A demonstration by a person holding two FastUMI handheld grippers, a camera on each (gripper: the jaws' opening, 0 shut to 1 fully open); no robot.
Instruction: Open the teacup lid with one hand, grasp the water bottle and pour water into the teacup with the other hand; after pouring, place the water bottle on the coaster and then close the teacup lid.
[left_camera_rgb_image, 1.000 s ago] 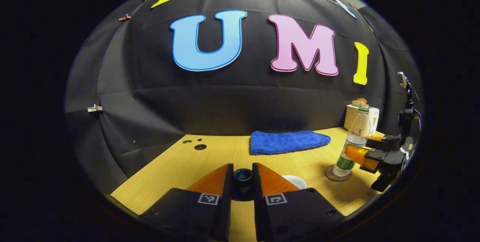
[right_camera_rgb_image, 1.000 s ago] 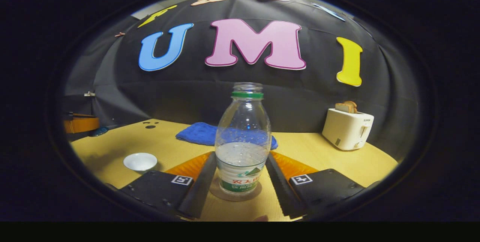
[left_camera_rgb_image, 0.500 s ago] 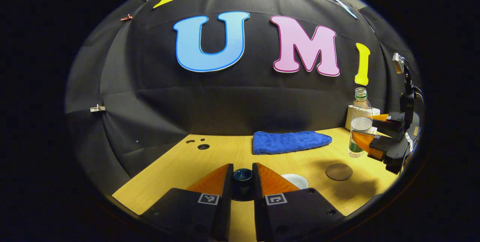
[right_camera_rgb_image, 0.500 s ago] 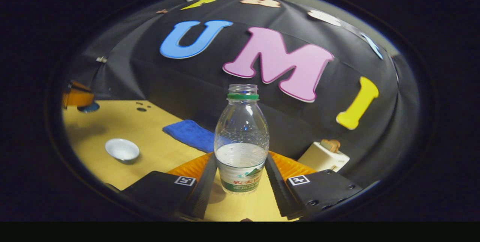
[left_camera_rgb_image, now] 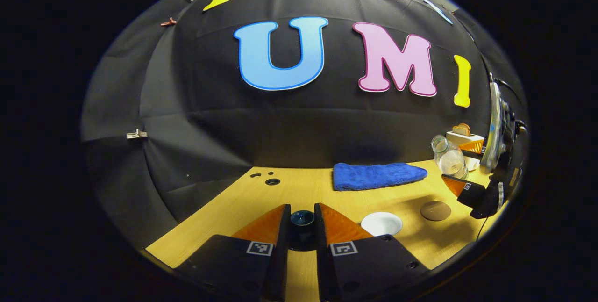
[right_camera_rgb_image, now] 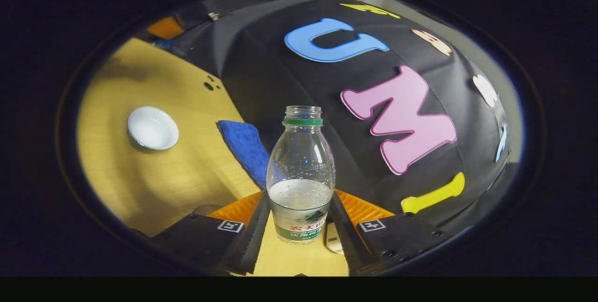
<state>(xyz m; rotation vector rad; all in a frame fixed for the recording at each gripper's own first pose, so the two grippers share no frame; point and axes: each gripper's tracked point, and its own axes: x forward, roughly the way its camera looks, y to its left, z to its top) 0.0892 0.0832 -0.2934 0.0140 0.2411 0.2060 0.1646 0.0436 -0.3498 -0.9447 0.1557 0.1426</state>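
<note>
My left gripper [left_camera_rgb_image: 302, 214] hangs above the wooden table [left_camera_rgb_image: 299, 193], shut on the dark blue teacup lid [left_camera_rgb_image: 302, 221]. The white teacup [left_camera_rgb_image: 381, 223] stands open on the table just right of it, also seen as a white teacup [right_camera_rgb_image: 153, 127] in the right gripper view. My right gripper [right_camera_rgb_image: 301, 199] is shut on a clear water bottle [right_camera_rgb_image: 301, 176], uncapped and partly filled. In the left gripper view the bottle [left_camera_rgb_image: 448, 159] is up in the air at far right, tilted with its mouth toward the cup. The round brown coaster [left_camera_rgb_image: 435, 210] lies bare below it.
A folded blue cloth [left_camera_rgb_image: 376, 176] lies at the back of the table near the black wall. A white toaster [left_camera_rgb_image: 463, 137] with bread in it stands at the far right. Small holes [left_camera_rgb_image: 272, 181] mark the table's back left.
The right gripper lifted the bottle off the coaster and tipped it over toward the teacup. The left gripper kept the lid and shifted only slightly.
</note>
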